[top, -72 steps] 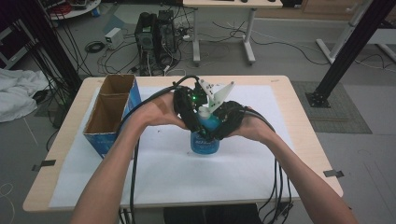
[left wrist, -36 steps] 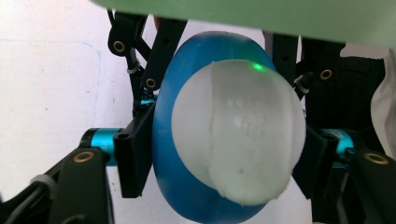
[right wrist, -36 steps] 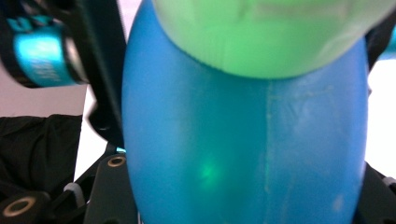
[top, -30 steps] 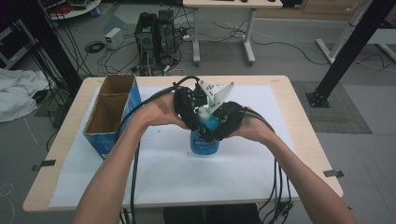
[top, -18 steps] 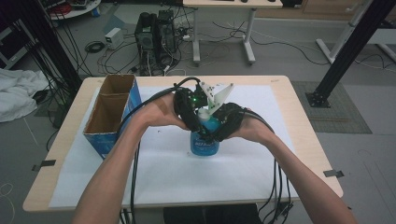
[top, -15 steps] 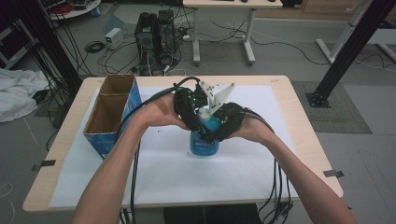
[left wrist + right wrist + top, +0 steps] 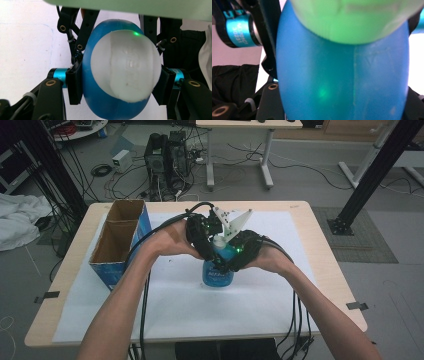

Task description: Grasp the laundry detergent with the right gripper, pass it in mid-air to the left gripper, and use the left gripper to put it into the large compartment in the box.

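Blue plastic, upright near the middle of the table: that's your bottle (image 7: 218,270), standing on the white sheet, long axis straight up, white cap (image 7: 218,241) on top. Both claws crowd in on its upper part from opposite sides. Your left gripper (image 7: 204,242) comes in from the box (image 7: 120,240) side, and in the left gripper view its jaws are clamped on the bottle (image 7: 112,72) just below the cap (image 7: 125,66), pads pressed into the blue on either side. Your right gripper (image 7: 239,254) comes from the far-right side; in the right gripper view the bottle (image 7: 342,82) fills the space between its jaws, which have just been easing apart a touch, and whether the pads press on it I can't tell.

So here's what the next move likely turns on: the cap sits right above the left claw's grip, on the same vertical axis, and both hands are about equally close. Any twist has to run around that upright axis, with the lower claw keeping the body from spinning.
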`<control>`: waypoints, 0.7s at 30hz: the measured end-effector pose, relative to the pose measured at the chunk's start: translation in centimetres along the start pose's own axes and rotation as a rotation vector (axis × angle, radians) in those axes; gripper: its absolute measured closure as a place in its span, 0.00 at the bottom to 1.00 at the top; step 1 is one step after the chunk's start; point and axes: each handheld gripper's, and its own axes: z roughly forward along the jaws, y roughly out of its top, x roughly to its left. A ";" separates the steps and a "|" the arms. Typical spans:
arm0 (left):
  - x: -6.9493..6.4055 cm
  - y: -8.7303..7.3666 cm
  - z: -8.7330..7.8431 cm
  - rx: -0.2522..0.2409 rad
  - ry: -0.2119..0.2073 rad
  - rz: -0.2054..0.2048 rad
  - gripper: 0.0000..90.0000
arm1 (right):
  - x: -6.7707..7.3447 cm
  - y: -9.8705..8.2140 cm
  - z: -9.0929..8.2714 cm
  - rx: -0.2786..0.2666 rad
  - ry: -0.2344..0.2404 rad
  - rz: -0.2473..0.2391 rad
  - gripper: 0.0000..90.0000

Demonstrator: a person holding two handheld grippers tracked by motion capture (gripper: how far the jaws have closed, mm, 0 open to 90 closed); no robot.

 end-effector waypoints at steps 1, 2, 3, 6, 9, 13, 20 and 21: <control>0.0 0.0 0.0 0.000 -0.006 0.000 0.42 | 0.0 0.0 0.0 0.001 0.000 0.002 0.48; 0.0 0.0 0.0 0.002 0.003 0.002 0.42 | -0.1 0.0 0.1 -0.006 0.001 -0.012 0.48; 0.0 0.0 0.0 -0.008 0.004 -0.002 0.42 | 0.1 0.0 -0.1 0.010 -0.002 0.016 0.48; 0.1 0.0 -0.1 -0.008 0.004 -0.005 0.42 | 1.5 0.1 -1.0 0.120 -0.022 0.229 0.47; 0.1 -0.1 -0.1 -0.013 0.009 -0.009 0.42 | 1.3 0.0 -1.1 0.125 -0.034 0.218 0.44; 0.1 -0.1 0.0 -0.009 0.009 -0.022 0.42 | 1.0 -0.1 -1.2 0.141 -0.051 0.187 0.43; 0.2 -0.1 0.1 0.004 0.012 -0.007 0.42 | 1.1 -0.1 -1.3 0.132 -0.043 0.194 0.40; 0.2 -0.1 0.1 0.013 0.012 -0.002 0.42 | 1.1 -0.1 -1.2 0.133 -0.046 0.185 0.38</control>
